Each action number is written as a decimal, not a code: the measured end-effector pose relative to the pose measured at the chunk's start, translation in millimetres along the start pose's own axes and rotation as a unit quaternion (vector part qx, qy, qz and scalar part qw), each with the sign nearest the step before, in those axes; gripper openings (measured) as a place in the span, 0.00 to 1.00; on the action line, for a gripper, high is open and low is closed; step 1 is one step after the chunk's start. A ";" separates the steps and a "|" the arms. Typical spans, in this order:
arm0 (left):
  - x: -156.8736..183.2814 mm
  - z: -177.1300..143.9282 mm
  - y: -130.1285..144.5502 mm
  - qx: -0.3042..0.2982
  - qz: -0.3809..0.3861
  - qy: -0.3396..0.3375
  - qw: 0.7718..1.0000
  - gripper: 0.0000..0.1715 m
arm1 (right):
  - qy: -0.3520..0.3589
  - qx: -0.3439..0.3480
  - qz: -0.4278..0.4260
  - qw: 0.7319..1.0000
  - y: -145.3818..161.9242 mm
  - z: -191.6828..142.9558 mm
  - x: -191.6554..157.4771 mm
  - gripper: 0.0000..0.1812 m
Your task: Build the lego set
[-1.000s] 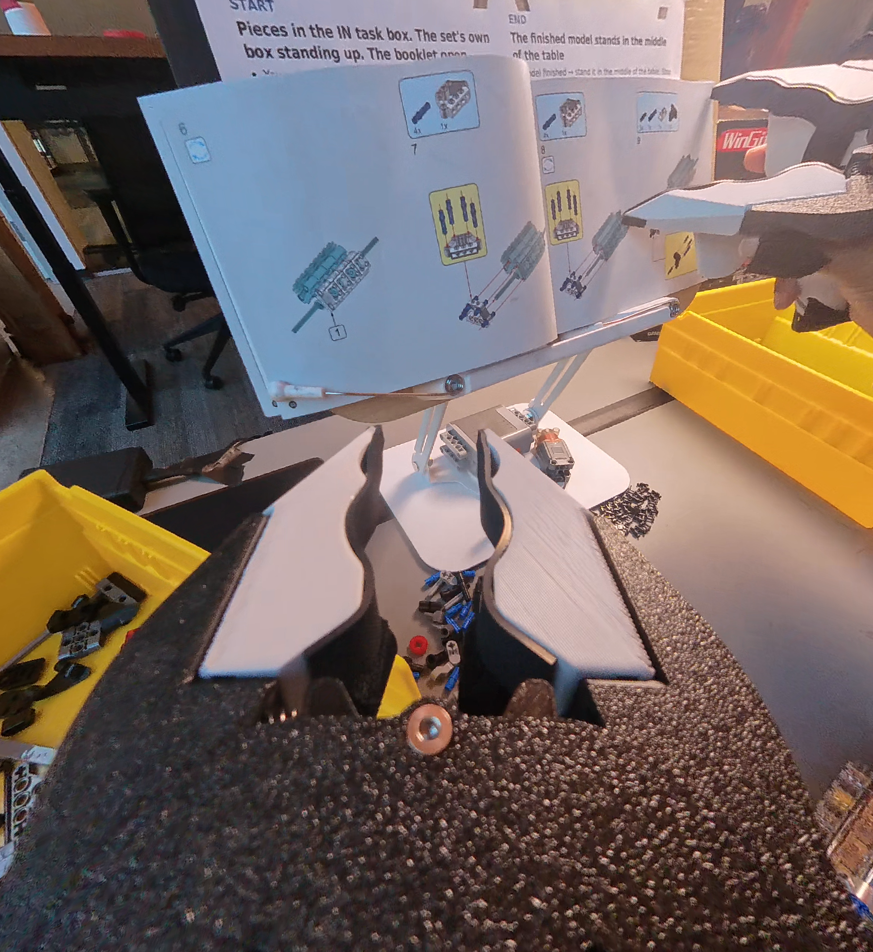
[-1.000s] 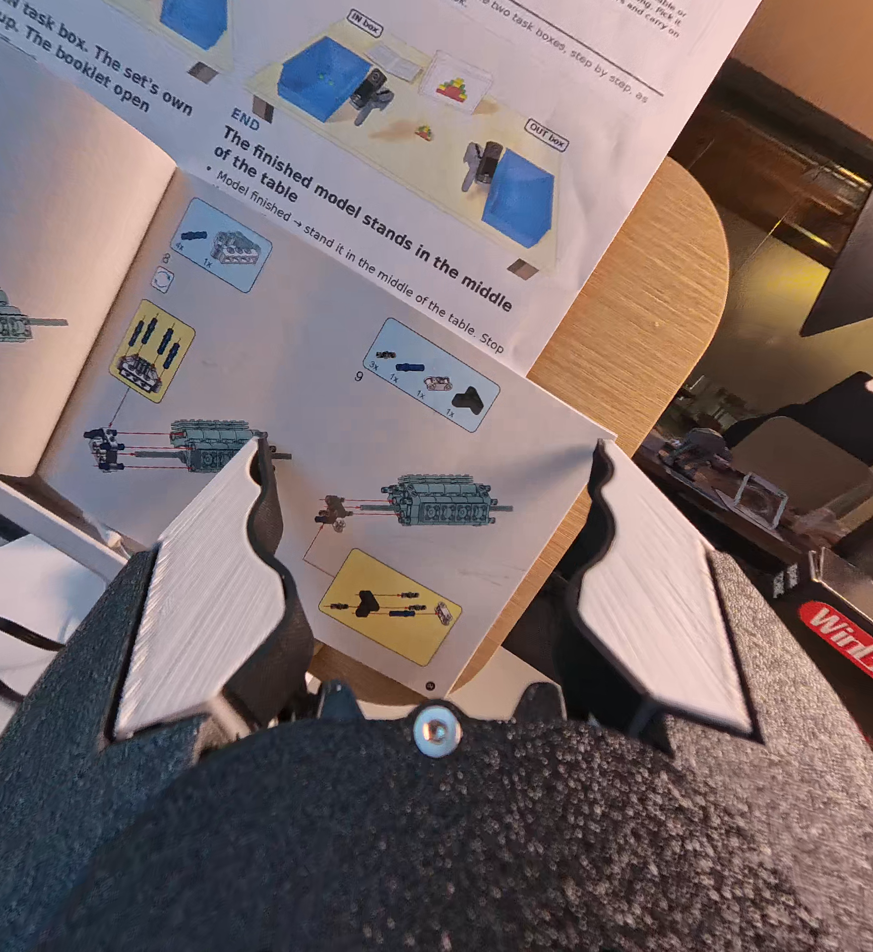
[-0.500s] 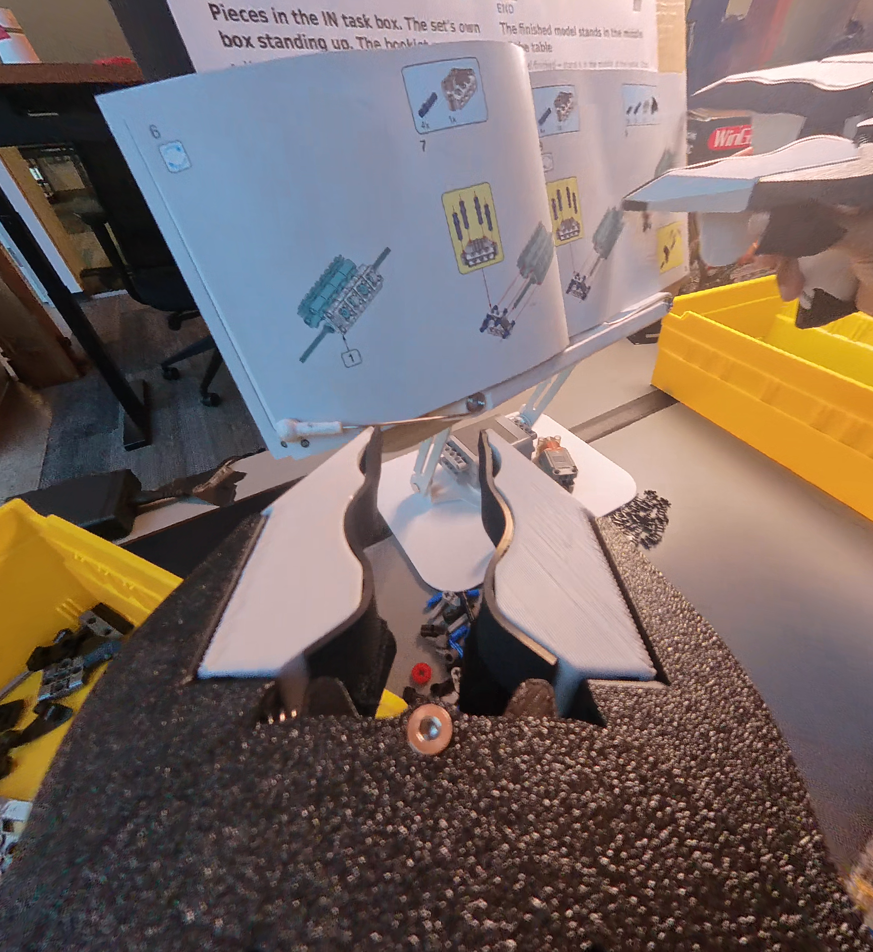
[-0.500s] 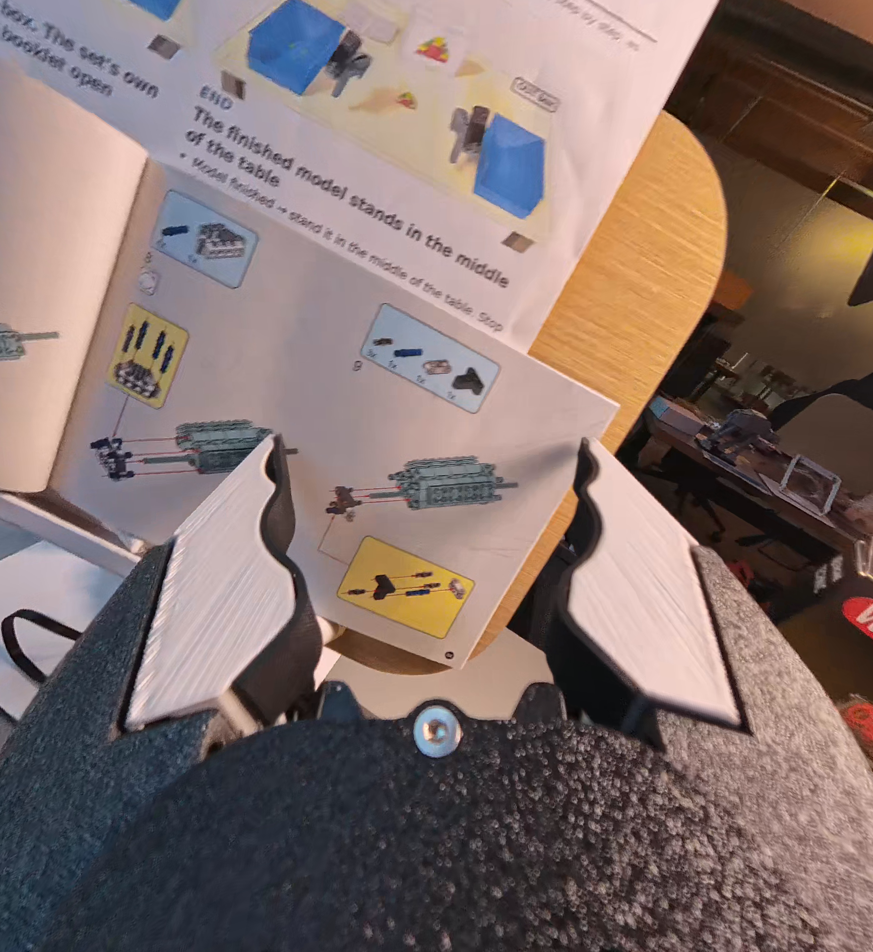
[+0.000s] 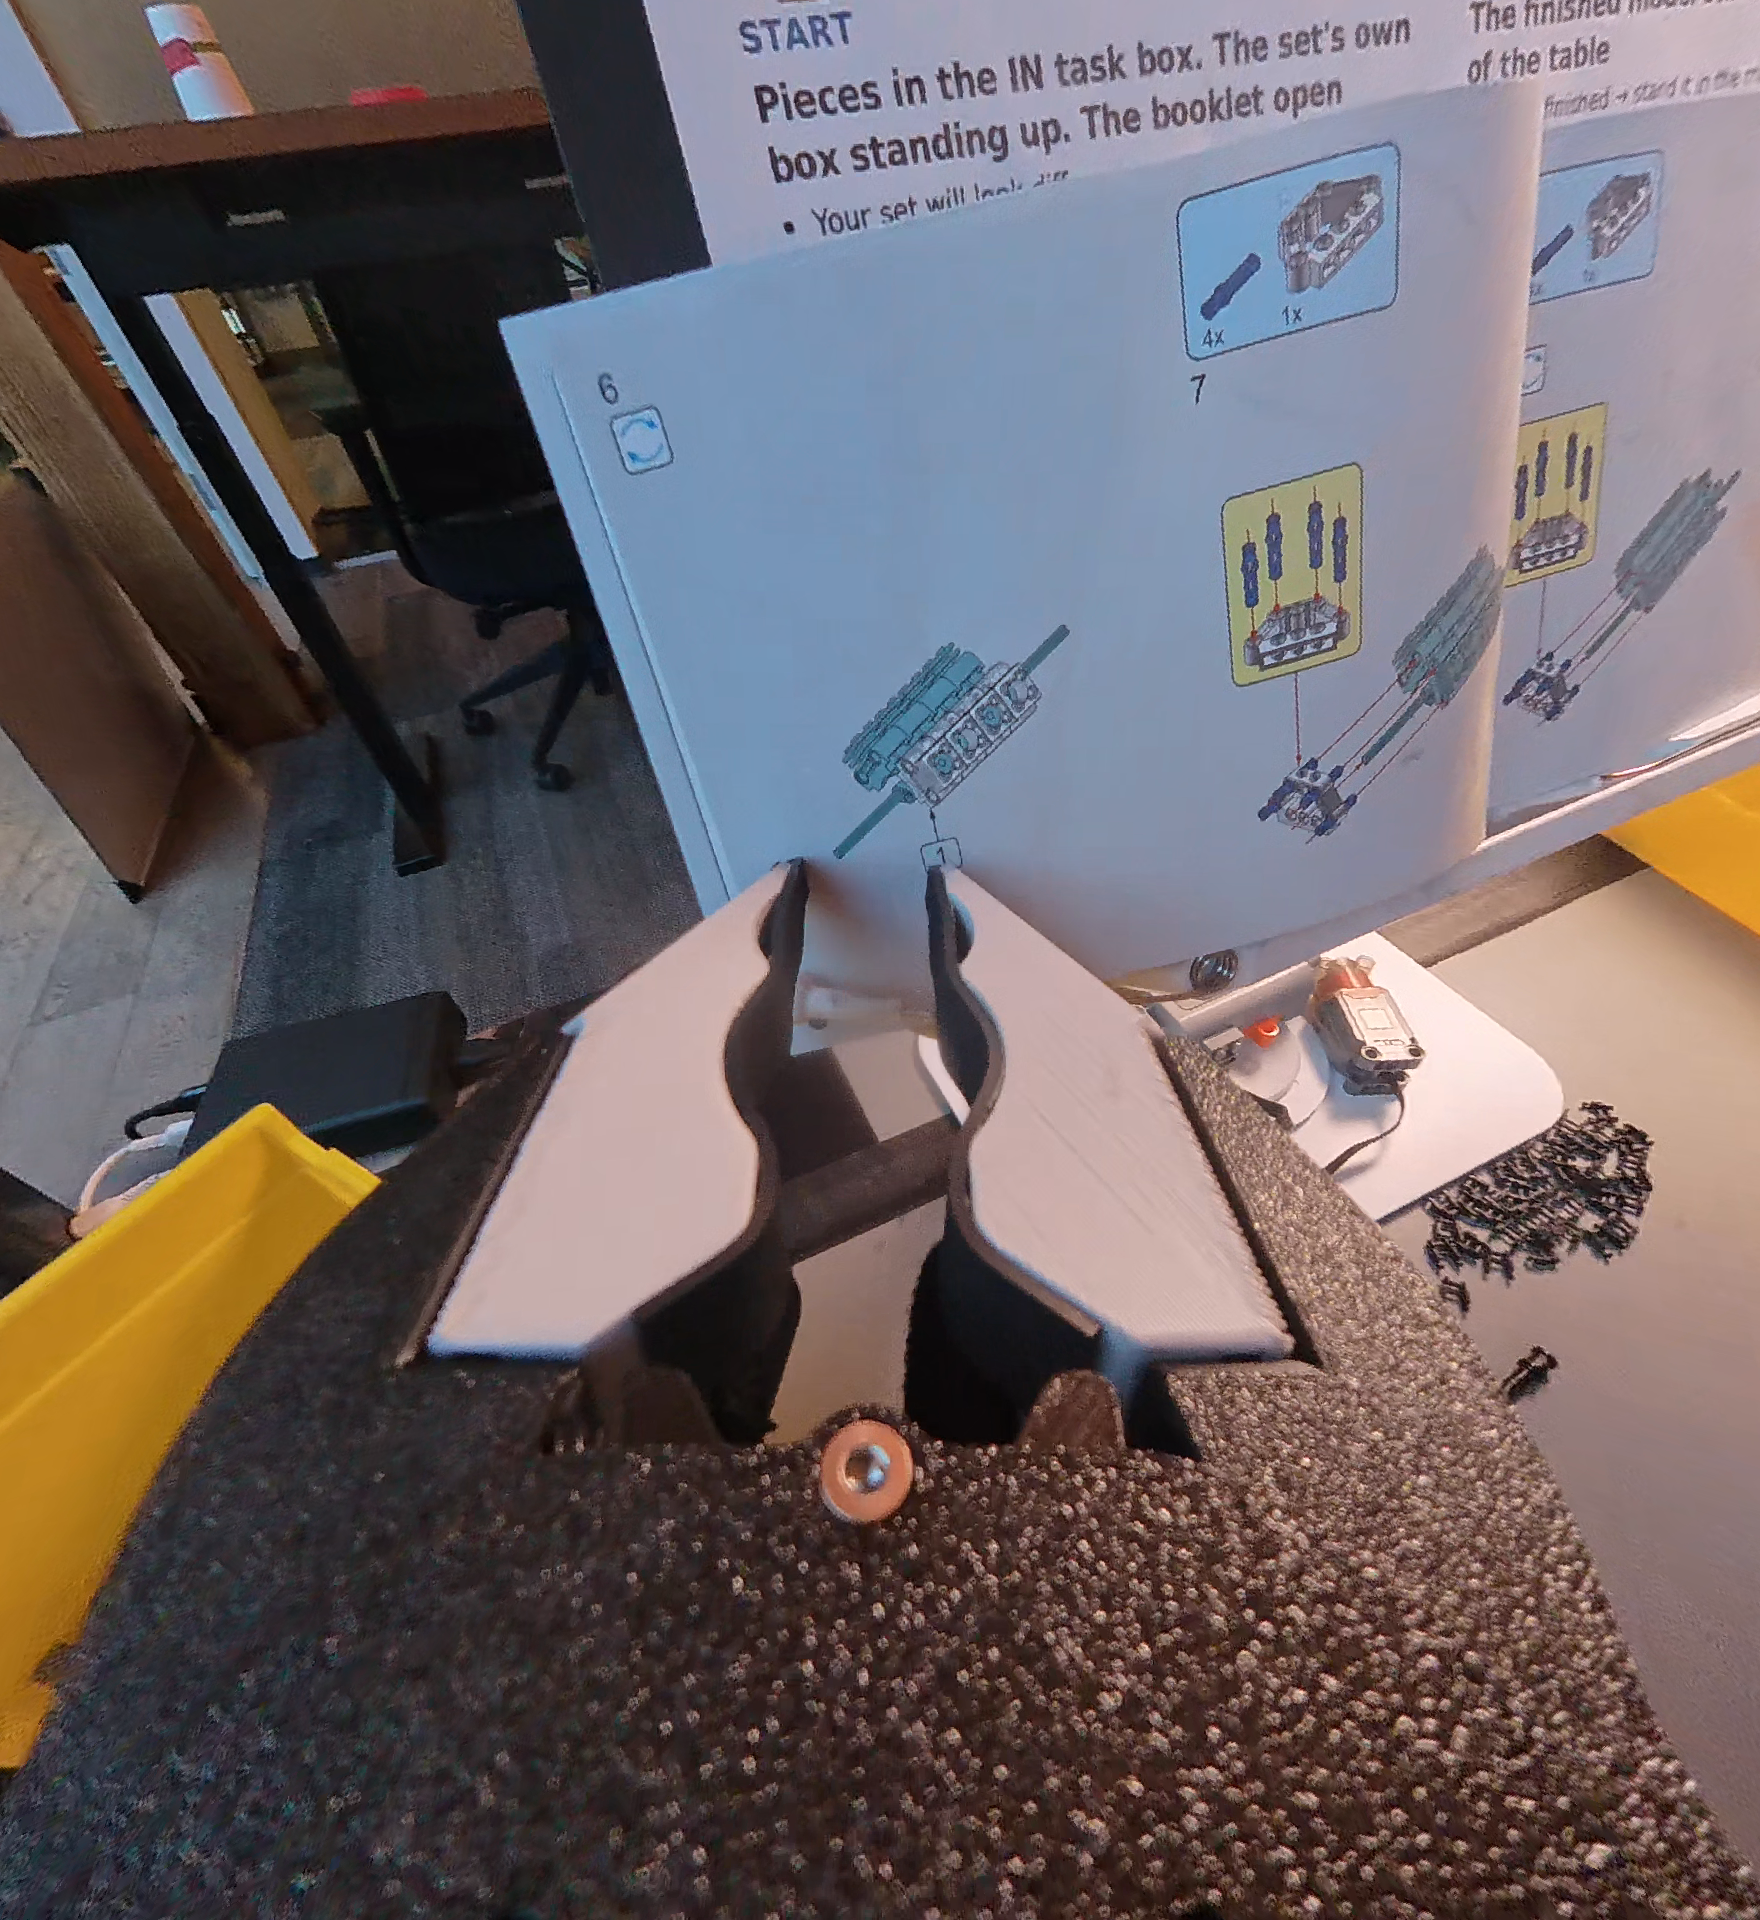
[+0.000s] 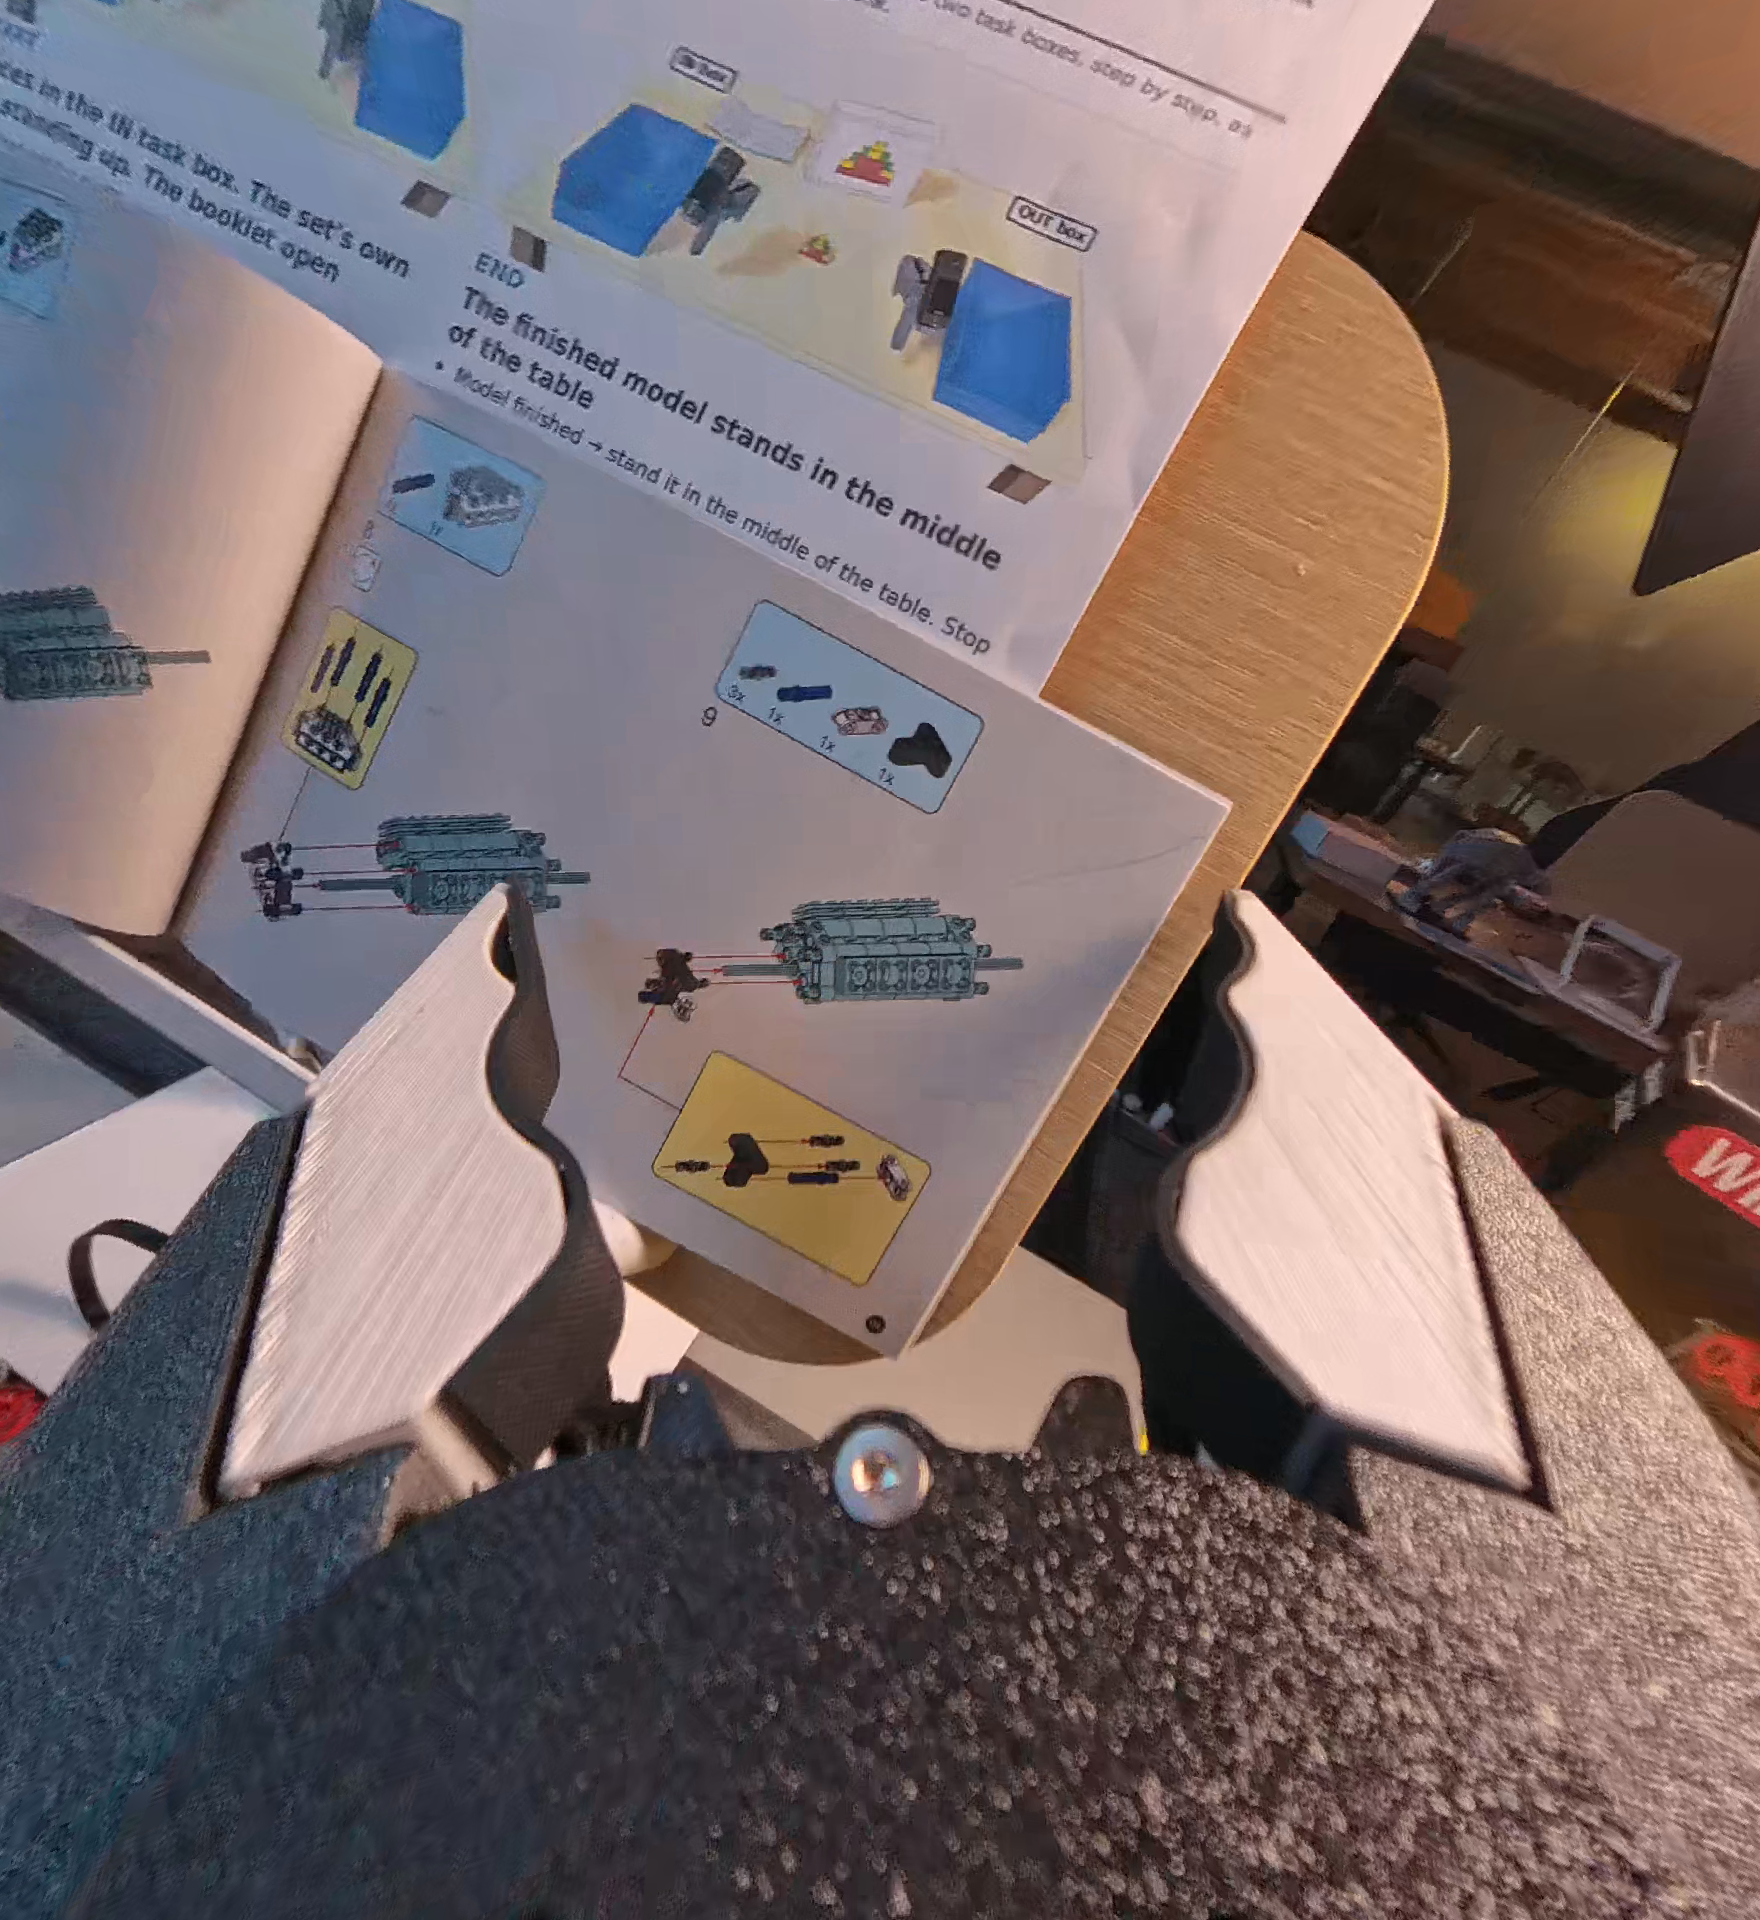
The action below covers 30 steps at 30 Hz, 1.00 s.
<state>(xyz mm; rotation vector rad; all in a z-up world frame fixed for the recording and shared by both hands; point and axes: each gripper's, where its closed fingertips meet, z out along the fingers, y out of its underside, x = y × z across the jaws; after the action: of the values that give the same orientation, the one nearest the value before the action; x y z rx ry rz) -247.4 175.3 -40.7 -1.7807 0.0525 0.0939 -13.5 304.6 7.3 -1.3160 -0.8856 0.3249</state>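
An open instruction booklet (image 5: 959, 520) stands on a white book stand (image 5: 1478, 1101). My left gripper (image 5: 865, 875) is close to the lower edge of the booklet's left page. Its jaws are a narrow gap apart and empty, with the fingertips (image 5: 798, 873) at the page's bottom edge. My right gripper (image 6: 871, 909) is wide open and empty in front of the booklet's right page (image 6: 647, 675), with the page's lower part showing between its fingers (image 6: 408, 1174). I cannot tell whether either gripper touches the paper.
A printed sheet (image 5: 1063, 104) on a wooden board (image 6: 1271, 623) stands behind the booklet. Yellow bins sit at the left (image 5: 128, 1330) and right (image 5: 1738, 862). A small motor part (image 5: 1359, 1029) lies on the stand's base, with a pile of black pins (image 5: 1541, 1205) beside it.
My left gripper has moved forward and left, up to the booklet's left page. The right gripper has left the left wrist view. The right gripper has shifted slightly, still open before the right page.
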 end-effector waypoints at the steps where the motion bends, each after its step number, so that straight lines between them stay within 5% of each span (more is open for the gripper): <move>1: 0.2 -1.2 -1.4 0.001 -0.005 0.005 1.000 0.14 | 0.012 0.009 -0.015 1.000 -2.7 -3.4 -1.4 0.68; 3: -2.4 -4.7 -5.2 0.006 -0.012 -0.005 1.000 0.21 | 0.030 0.020 -0.051 0.998 -8.6 -6.3 -2.8 0.69; 10: 34.4 -23.4 -43.6 0.076 0.031 -0.010 0.997 0.21 | 0.020 -0.018 -0.040 0.999 2.6 15.4 -8.5 0.74; 19: 77.0 10.2 -32.7 0.031 0.094 0.020 0.995 0.22 | 0.044 -0.010 -0.034 0.998 -0.7 14.8 -6.9 0.61; 24: 75.1 15.6 -23.6 0.017 0.087 0.023 0.996 0.22 | 0.053 -0.007 -0.042 0.998 -1.1 11.0 -5.8 0.49; 27: 74.6 15.8 -25.3 0.015 0.082 0.029 0.996 0.22 | 0.072 0.002 -0.071 0.995 -3.2 3.4 -6.2 0.28; 30: 74.8 18.6 -28.2 0.014 0.091 0.027 0.995 0.22 | 0.078 0.009 -0.104 0.992 -4.0 -1.9 -15.3 0.19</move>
<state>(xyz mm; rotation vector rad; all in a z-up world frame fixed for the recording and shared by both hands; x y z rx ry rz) -171.1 200.6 -24.0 -1.7472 0.2531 0.1759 -23.0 291.9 5.3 -1.2034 -0.8755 0.0663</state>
